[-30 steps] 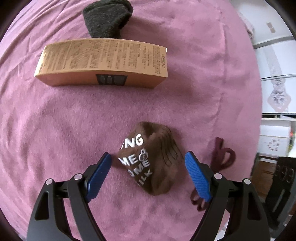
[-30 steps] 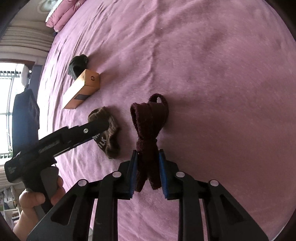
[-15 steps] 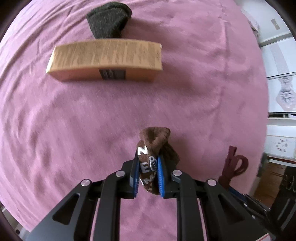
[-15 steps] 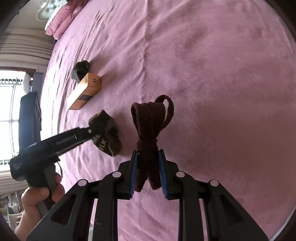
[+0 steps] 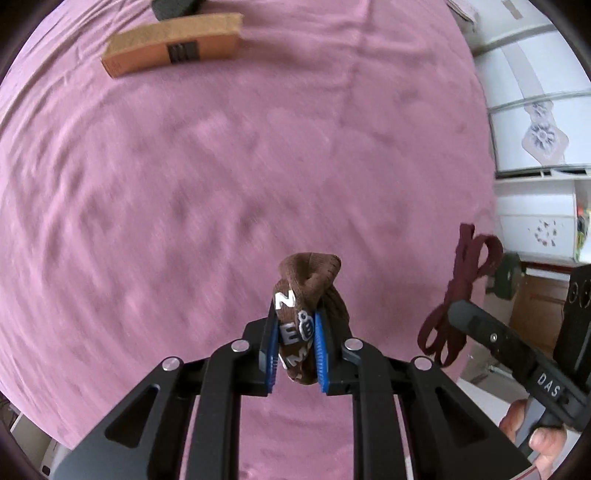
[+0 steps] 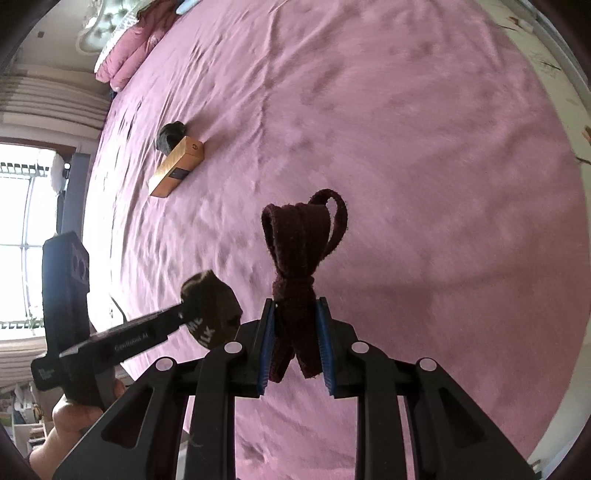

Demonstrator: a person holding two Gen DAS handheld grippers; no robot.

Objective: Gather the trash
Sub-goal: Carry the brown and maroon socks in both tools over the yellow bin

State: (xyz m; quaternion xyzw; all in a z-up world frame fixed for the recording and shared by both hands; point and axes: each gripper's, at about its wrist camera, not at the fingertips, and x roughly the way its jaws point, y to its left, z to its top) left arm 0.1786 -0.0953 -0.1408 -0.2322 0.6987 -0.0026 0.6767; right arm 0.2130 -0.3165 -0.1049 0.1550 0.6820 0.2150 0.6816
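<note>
My left gripper (image 5: 295, 325) is shut on a brown sock with white letters (image 5: 306, 288) and holds it above the pink bedspread (image 5: 221, 184). The sock also shows in the right wrist view (image 6: 212, 308). My right gripper (image 6: 295, 325) is shut on a bundled dark maroon strap (image 6: 299, 258), lifted off the bed. The strap also shows at the right of the left wrist view (image 5: 465, 280). An orange cardboard box (image 5: 173, 42) and a dark grey sock (image 5: 173, 5) lie far up the bed. Both also show in the right wrist view: the box (image 6: 177, 166) and the grey sock (image 6: 170, 134).
White cabinets (image 5: 535, 110) stand past the bed's right edge. Pink pillows (image 6: 129, 55) lie at the bed's head. A window (image 6: 22, 240) is at the left beyond the bed.
My left gripper closed on the brown sock and lifted it up and back from the box. My right gripper rose with the maroon strap still in it.
</note>
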